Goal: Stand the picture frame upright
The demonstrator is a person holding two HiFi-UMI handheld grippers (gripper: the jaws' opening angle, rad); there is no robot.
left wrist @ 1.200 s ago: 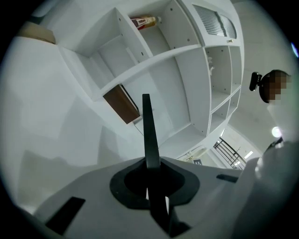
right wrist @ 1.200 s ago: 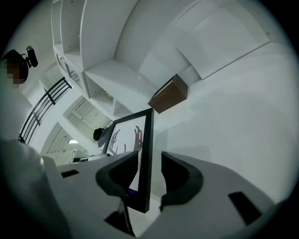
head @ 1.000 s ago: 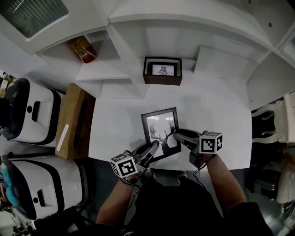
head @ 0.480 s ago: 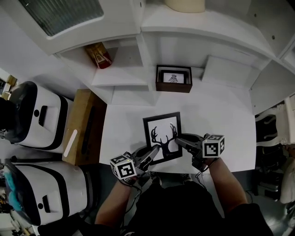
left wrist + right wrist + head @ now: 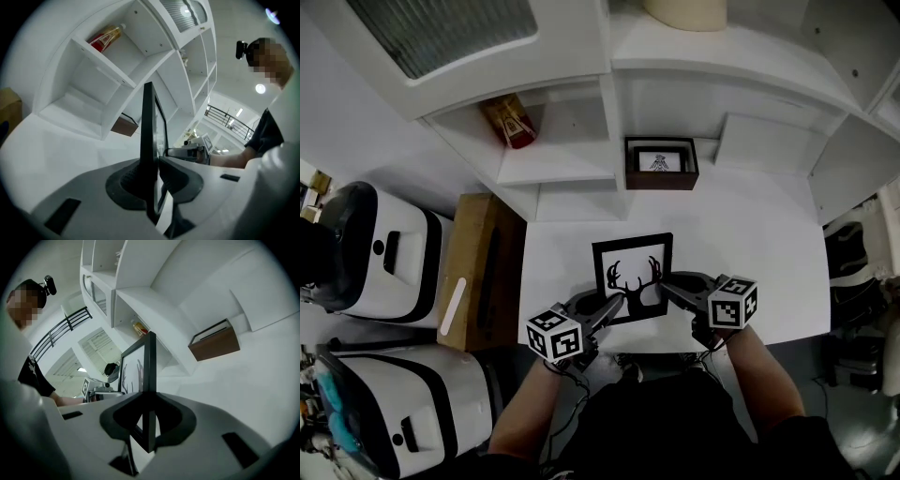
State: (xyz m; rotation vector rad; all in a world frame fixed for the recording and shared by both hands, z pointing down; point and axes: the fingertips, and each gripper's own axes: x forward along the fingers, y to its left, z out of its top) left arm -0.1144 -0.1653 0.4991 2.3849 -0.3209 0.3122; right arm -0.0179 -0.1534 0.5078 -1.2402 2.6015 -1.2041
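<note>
Picture frame [image 5: 633,278] stands nearly upright by the counter's [image 5: 750,225] front edge; we clamp its sides, left gripper [image 5: 614,302] jaws just eased wider, right gripper [image 5: 664,281] jaws just closed in; steadying and releasing likely remain

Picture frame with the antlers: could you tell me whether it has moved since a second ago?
Yes: the picture frame has shifted left and turned slightly clockwise, judged against the brown box behind it.
</note>
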